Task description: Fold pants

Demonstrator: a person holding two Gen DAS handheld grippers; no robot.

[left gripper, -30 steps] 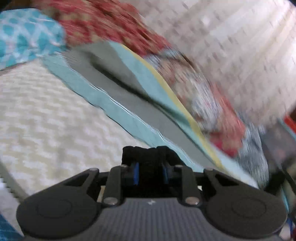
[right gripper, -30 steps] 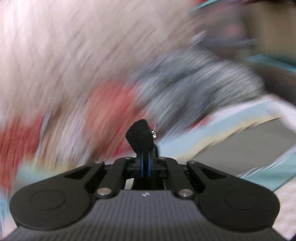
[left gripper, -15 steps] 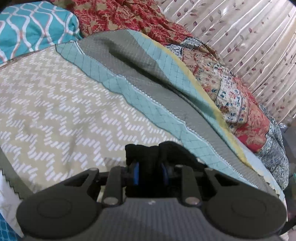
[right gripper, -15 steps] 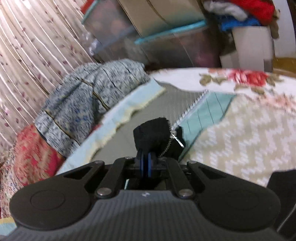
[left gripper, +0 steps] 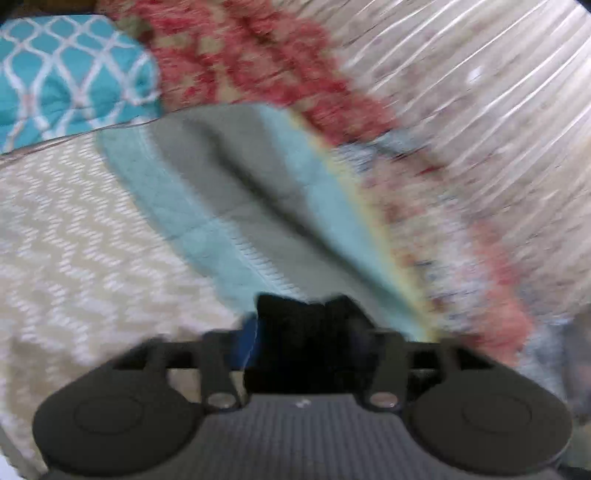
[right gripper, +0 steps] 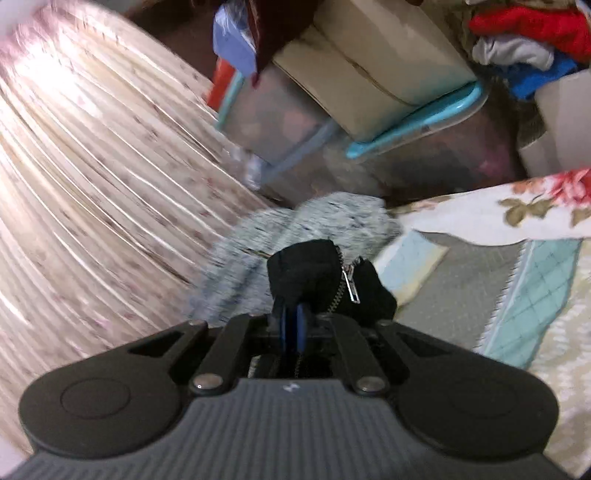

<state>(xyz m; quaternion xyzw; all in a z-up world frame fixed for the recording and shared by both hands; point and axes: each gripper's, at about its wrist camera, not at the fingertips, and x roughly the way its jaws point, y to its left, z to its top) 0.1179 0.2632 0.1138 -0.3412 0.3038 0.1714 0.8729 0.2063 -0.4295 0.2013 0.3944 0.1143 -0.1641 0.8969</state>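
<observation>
The black pants (right gripper: 306, 273) are bunched at my right gripper (right gripper: 291, 328). A silver zipper pull (right gripper: 351, 286) hangs off the bunch. The blue pads (right gripper: 301, 325) sit close together on a fold of it, and the jaws are just starting to open. In the blurred left wrist view, my left gripper (left gripper: 310, 339) has its jaws opening wide. A clump of the black pants (left gripper: 310, 325) still fills the gap, and the left blue pad (left gripper: 247, 339) stands clear at its edge. Both grippers hover over the patchwork bedspread (left gripper: 92, 240).
A teal patterned pillow (left gripper: 66, 77) and a red floral quilt (left gripper: 240, 62) lie at the far side. A pleated curtain (right gripper: 92, 166) hangs beside the bed. Plastic storage bins (right gripper: 406, 140), a grey speckled blanket (right gripper: 325, 221) and a pile of clothes (right gripper: 524, 33) are beyond the bed.
The left jaws have spread well apart around the black fabric. Both views have swung sideways. The right pads look barely wider, still on the zippered fold.
</observation>
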